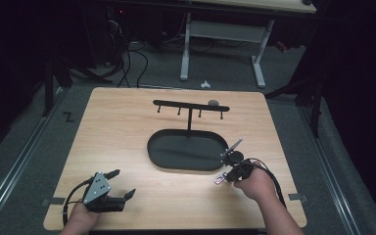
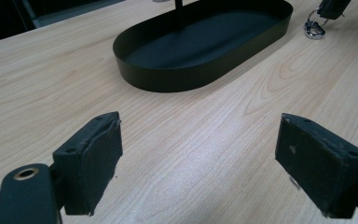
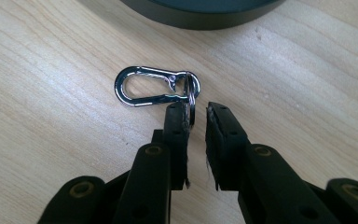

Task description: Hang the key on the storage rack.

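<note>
A small shiny silver carabiner clip (image 3: pixel 144 86) lies flat on the pale wooden worktop (image 3: pixel 51 140), just outside the rim of the black oval tray (image 3: pixel 200 16). A thin metal ring (image 3: pixel 191 95) hangs through one end, standing on edge.

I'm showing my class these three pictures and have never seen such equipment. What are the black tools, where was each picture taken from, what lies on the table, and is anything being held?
A person sits at a wooden table with a hand-held two-jaw gripper in each hand. The high view looks down from above; each of the other two comes from a camera riding on one gripper, looking along its black jaws.

On the table stands a black oval tray with a post and a hook bar above it. Beside the tray lies a silver carabiner clip with a key ring.

The left gripper rests with jaws wide open, holding nothing. The right gripper has its jaws nearly closed around the key ring, with a narrow gap showing, so it is not yet gripped.
</note>
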`<act>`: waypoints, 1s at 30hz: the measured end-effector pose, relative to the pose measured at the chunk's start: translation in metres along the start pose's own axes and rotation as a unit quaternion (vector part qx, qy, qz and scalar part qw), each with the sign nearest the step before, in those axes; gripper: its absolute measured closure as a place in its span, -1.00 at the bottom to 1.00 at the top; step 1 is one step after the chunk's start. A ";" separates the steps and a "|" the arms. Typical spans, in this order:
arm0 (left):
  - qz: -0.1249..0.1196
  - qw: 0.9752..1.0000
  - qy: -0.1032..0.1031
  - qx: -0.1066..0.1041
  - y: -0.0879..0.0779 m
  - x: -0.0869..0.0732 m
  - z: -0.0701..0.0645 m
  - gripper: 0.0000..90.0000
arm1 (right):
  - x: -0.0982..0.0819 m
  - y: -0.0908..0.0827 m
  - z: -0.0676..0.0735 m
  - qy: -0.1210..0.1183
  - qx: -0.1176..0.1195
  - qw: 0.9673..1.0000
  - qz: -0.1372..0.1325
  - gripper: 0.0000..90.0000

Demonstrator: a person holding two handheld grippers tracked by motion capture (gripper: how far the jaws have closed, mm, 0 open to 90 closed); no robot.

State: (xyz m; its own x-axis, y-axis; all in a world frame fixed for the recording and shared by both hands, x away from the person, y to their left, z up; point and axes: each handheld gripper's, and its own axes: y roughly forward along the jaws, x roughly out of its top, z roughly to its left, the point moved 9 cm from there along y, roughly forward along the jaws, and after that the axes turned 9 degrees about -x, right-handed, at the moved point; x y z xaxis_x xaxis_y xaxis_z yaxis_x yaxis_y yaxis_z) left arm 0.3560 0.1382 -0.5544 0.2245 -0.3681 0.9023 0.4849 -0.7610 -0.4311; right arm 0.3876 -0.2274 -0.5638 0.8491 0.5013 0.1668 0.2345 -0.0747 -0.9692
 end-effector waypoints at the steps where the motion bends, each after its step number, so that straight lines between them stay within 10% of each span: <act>1: 0.000 1.000 0.000 0.000 0.000 0.000 0.000 -0.66 | 0.000 0.000 0.000 0.000 0.000 1.000 0.000 0.74; 30: 0.003 1.000 -0.001 -0.002 0.000 -0.001 0.000 -0.66 | 0.003 -0.001 0.006 0.016 0.009 1.000 0.002 0.97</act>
State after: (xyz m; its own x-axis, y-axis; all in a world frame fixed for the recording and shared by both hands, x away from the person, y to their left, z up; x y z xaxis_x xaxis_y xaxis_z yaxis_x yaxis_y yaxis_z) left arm 0.3557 0.1381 -0.5552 0.2287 -0.3727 0.8993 0.4806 -0.7601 -0.4373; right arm 0.3874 -0.2210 -0.5637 0.8650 0.4729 0.1680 0.2224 -0.0611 -0.9730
